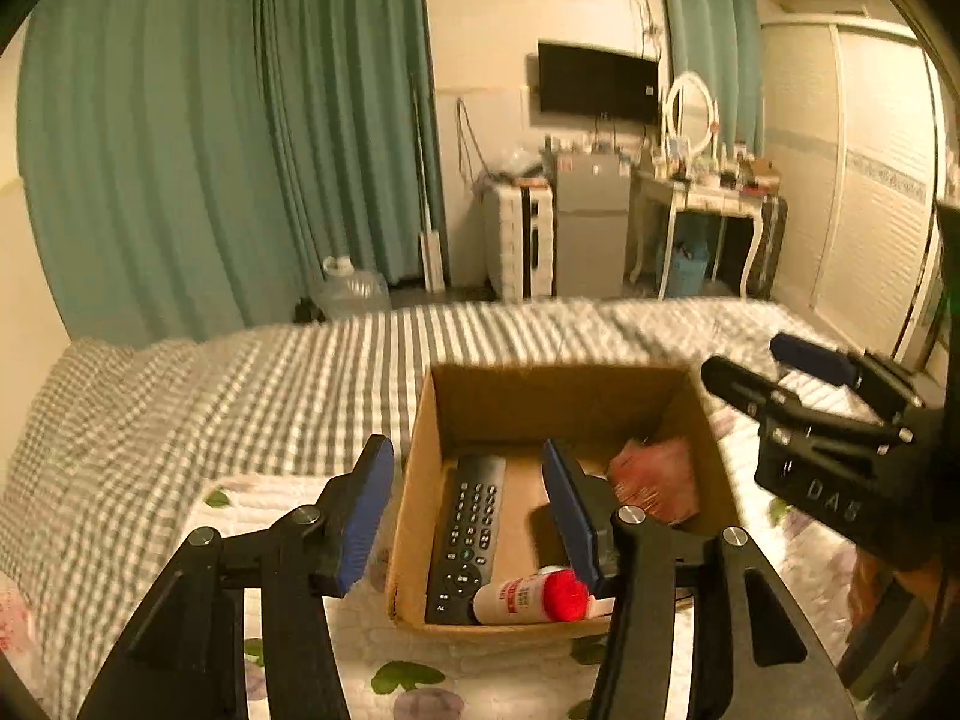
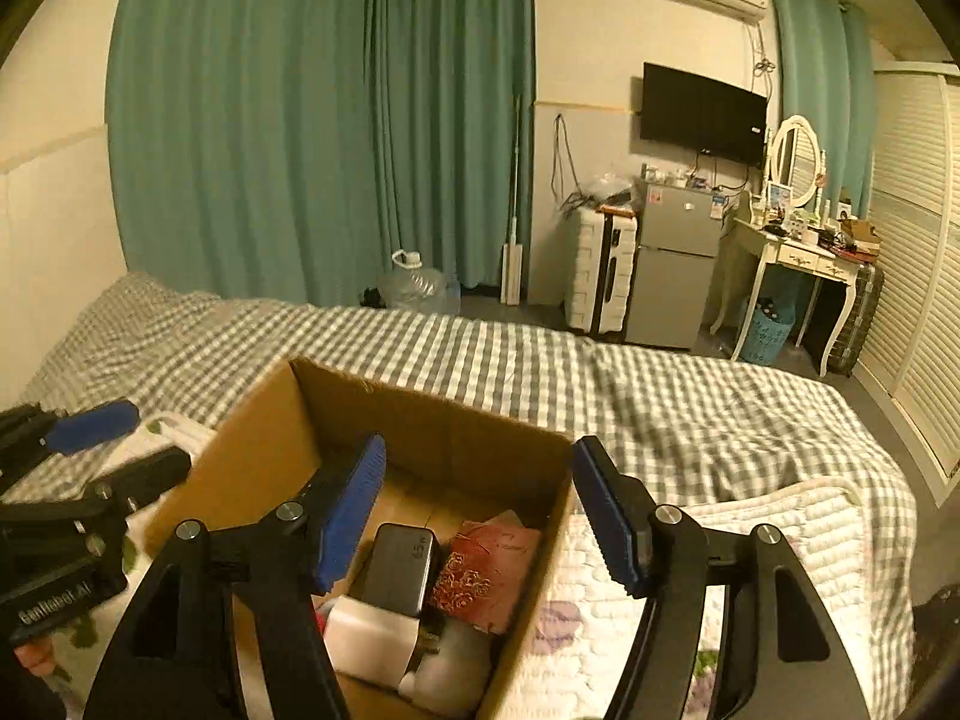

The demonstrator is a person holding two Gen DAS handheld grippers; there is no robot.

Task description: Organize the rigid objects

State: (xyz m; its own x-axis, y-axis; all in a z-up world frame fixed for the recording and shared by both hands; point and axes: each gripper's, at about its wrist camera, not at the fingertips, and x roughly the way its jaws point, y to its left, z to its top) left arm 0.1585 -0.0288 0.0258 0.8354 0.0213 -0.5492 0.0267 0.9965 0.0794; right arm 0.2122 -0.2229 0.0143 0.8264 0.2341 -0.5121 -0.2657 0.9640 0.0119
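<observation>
Brown cardboard makes up the open box (image 1: 420,516) that sits on a white floral quilt (image 1: 480,660) spread over the near edge of the bed (image 1: 240,396), which wears a grey-and-white checked cover. Inside the box, along its left wall, a black remote control (image 1: 468,534) lies flat with its buttons up. A white bottle with a red cap (image 1: 531,597) lies on its side at the box's near wall, just beside the remote's lower end. A red patterned packet (image 1: 657,477) leans in the right part of the box. From the right wrist view a dark power bank (image 2: 401,570) stands tilted among the contents, touching a white block (image 2: 372,639) below it, with the red packet next to it.

The left tongs (image 1: 468,516) hang above the box's near-left part, blue pads spread wide, holding nothing. The right tongs (image 2: 477,516) hover over the box's right side, likewise wide apart and empty; one blue pad is over the inside, the other beyond the right wall.
</observation>
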